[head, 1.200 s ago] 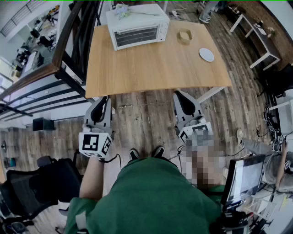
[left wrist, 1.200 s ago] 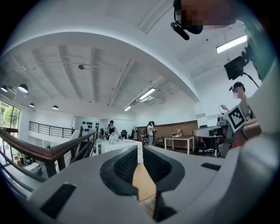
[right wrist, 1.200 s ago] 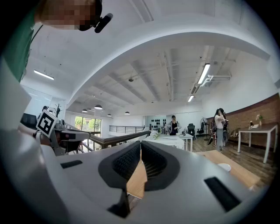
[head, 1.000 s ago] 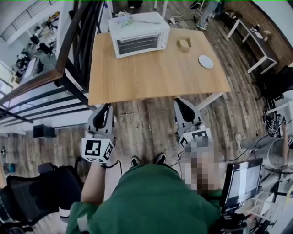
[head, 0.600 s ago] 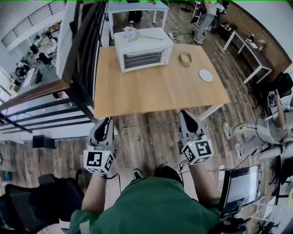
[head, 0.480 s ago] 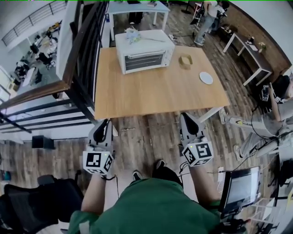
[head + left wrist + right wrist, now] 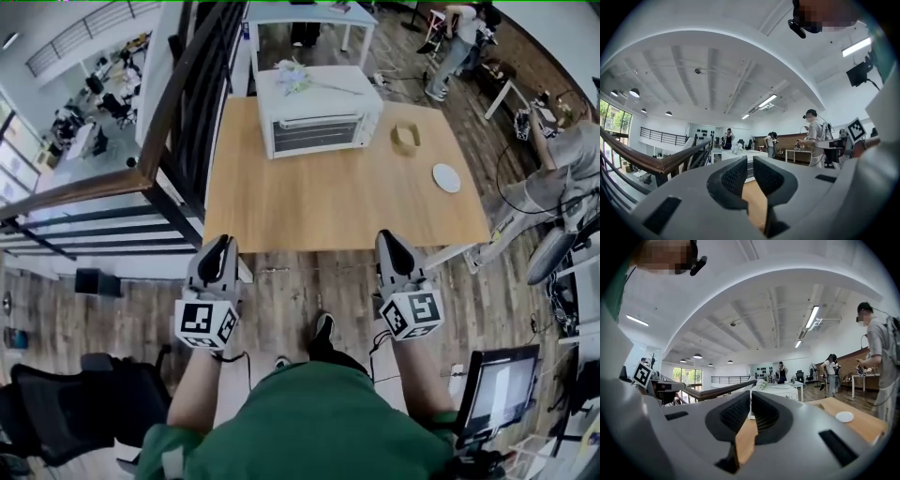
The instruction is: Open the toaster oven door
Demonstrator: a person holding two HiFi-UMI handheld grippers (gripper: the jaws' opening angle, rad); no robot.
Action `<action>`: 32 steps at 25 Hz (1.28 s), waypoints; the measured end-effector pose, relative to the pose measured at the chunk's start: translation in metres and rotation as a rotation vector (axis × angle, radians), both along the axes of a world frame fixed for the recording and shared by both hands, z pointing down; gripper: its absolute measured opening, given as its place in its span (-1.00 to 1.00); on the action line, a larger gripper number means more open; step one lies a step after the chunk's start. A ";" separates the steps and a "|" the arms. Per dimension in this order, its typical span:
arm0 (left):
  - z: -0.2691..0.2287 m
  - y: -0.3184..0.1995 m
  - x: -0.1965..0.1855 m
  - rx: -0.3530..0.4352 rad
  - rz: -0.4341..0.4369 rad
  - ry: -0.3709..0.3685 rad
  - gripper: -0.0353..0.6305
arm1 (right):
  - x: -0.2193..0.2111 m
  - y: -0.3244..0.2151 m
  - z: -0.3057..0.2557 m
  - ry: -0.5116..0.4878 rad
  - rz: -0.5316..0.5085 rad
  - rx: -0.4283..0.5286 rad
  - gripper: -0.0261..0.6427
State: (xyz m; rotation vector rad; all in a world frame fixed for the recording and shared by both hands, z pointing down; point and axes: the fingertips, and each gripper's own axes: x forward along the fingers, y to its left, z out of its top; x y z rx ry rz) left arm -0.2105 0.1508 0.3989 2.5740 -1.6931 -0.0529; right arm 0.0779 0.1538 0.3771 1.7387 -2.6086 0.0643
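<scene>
Since a second ago the whole scene has slid in the head view. The wooden table (image 7: 347, 202) and the white toaster oven (image 7: 319, 117) now sit lower and further right in the frame. The two grippers have come up until their tips reach the table's near edge.

The toaster oven stands at the table's far end, upper centre of the frame. Its door (image 7: 317, 134) is closed and a crumpled white bundle (image 7: 292, 75) lies on top. To its right lie a small wooden holder (image 7: 405, 138) and a white dish (image 7: 447, 177).

The left gripper (image 7: 223, 241), lower left of centre, has its jaws drawn together to a thin slit with nothing in it. The right gripper (image 7: 386, 236) is likewise closed and empty. Both are well apart from the oven. A dark railing (image 7: 178, 103) runs along the table's left side.
</scene>
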 end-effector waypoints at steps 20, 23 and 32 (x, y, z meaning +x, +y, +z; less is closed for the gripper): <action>0.005 -0.134 0.065 -0.045 -0.181 -0.025 -0.74 | 0.081 -0.193 0.030 -0.052 -0.104 -0.072 -0.83; 0.007 -0.145 0.065 -0.056 -0.190 -0.031 -0.74 | 0.084 -0.210 0.033 -0.062 -0.095 -0.089 -0.83; 0.029 -0.216 0.047 -0.075 -0.172 -0.059 -0.74 | 0.073 -0.275 0.058 -0.109 -0.073 -0.146 -0.80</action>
